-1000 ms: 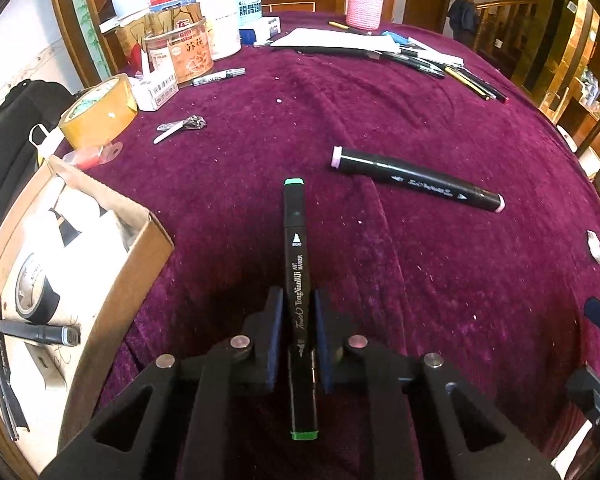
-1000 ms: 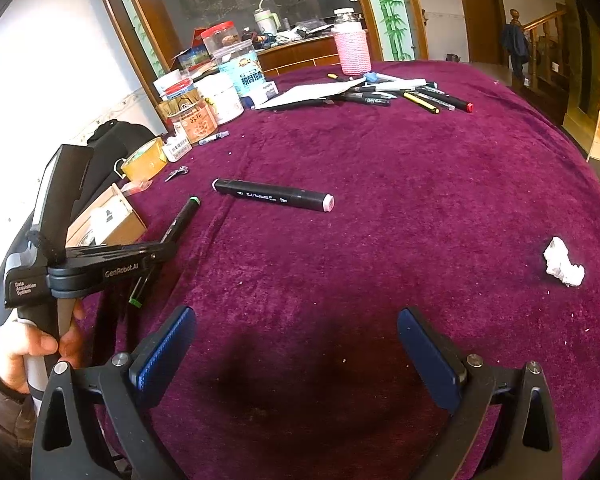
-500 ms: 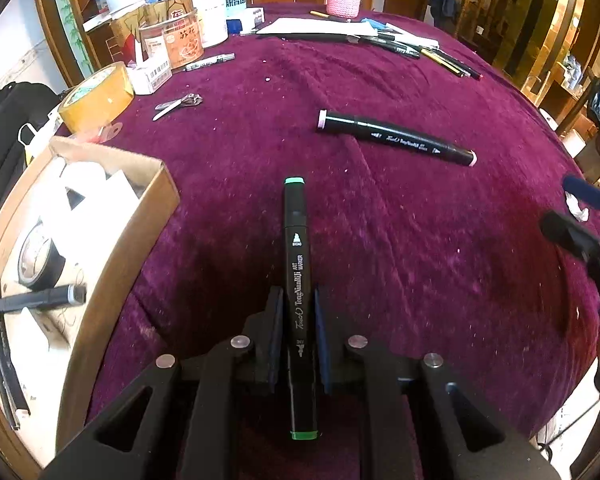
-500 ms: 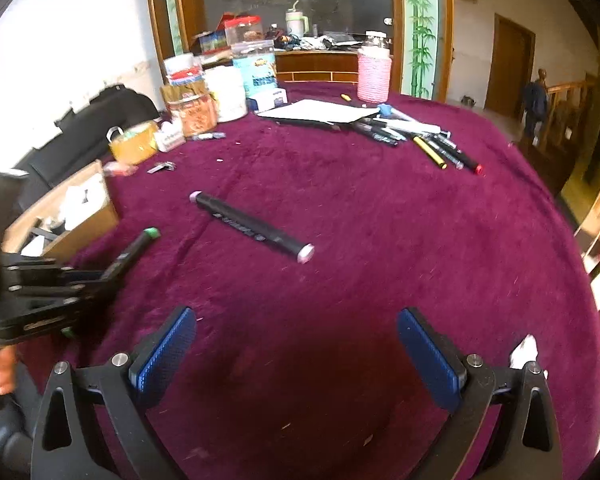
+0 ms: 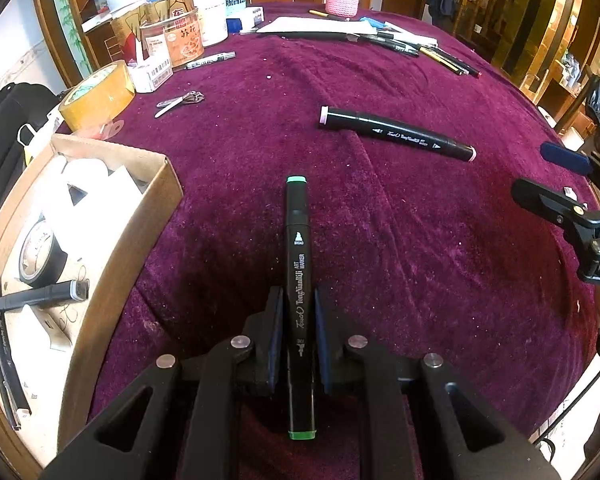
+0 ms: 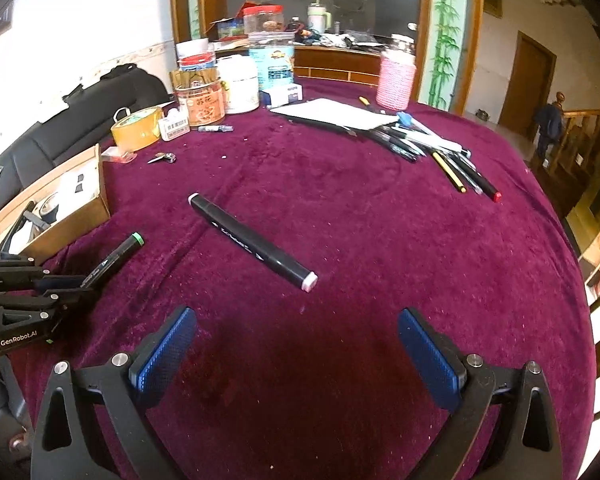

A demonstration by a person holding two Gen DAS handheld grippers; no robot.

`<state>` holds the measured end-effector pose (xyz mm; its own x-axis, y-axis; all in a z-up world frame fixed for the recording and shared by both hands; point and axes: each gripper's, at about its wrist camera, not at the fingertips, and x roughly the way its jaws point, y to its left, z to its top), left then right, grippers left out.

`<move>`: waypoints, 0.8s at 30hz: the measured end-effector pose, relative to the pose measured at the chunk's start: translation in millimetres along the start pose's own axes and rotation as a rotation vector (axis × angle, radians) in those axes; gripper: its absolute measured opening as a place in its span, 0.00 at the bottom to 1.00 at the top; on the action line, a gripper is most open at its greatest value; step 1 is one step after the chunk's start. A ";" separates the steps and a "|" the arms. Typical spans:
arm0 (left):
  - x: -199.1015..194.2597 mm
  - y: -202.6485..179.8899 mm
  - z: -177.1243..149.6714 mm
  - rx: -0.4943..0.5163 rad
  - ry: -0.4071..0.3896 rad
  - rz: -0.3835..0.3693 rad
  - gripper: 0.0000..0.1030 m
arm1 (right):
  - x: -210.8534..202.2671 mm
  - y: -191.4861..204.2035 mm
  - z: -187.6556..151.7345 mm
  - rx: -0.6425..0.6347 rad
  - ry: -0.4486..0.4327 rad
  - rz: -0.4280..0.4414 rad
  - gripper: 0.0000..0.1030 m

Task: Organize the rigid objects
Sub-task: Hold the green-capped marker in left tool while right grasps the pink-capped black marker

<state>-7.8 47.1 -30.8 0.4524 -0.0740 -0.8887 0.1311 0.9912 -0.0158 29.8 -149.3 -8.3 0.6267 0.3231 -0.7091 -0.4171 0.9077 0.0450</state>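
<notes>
At the far left a cardboard box point(image 5: 100, 248) sits at the table edge, already holding a roll of black tape point(image 5: 40, 256) and a dark marker point(image 5: 40, 298). Just right of it, the left gripper point(image 5: 298, 340) has its jaws closed narrow around a green-capped marker point(image 5: 298, 280), gripping the barrel nearer its rear end so most of the length sticks forward above the cloth. Further right, a second, pale-capped marker point(image 6: 252, 238) lies flat on the cloth, well apart from the box and ahead of the right gripper point(image 6: 296, 344), whose jaws stand wide with nothing between them. Both markers look light, stiff and smooth-sided; a grip across the middle of the barrel should keep one from tipping or rolling out, and the textured blue pads point(image 6: 164, 354) should hold plastic well. The lying marker may roll if nudged on one end. The surface is a purple velvet tablecloth point(image 6: 360, 240), soft and slightly wrinkled, dotted with crumbs. Along its far side stand jars point(image 6: 272, 60), a roll of yellow tape point(image 6: 138, 128), a pink-wrapped bottle point(image 6: 396, 76), a sheet of paper point(image 6: 336, 114) and a spread of pens point(image 6: 440, 152). Beyond are a wood-framed mirror, a door and a wooden stair rail at the right.
</notes>
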 end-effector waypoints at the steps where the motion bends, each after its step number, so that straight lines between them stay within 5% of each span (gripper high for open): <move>1: 0.0 -0.1 0.0 -0.001 0.000 0.000 0.14 | 1.3 1.7 1.8 -0.013 0.000 0.003 0.99; 16: -0.4 0.0 -0.5 -0.002 -0.002 0.001 0.14 | 56.7 34.7 32.4 -0.243 0.095 0.064 0.96; 24: -0.3 0.3 -0.5 -0.003 -0.003 -0.001 0.14 | 80.0 43.1 38.2 -0.230 0.154 0.094 0.68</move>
<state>-8.4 47.5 -30.8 0.4552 -0.0754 -0.8872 0.1291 0.9915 -0.0180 87.1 -74.1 -36.2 0.4785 0.3424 -0.8086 -0.6179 0.7856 -0.0330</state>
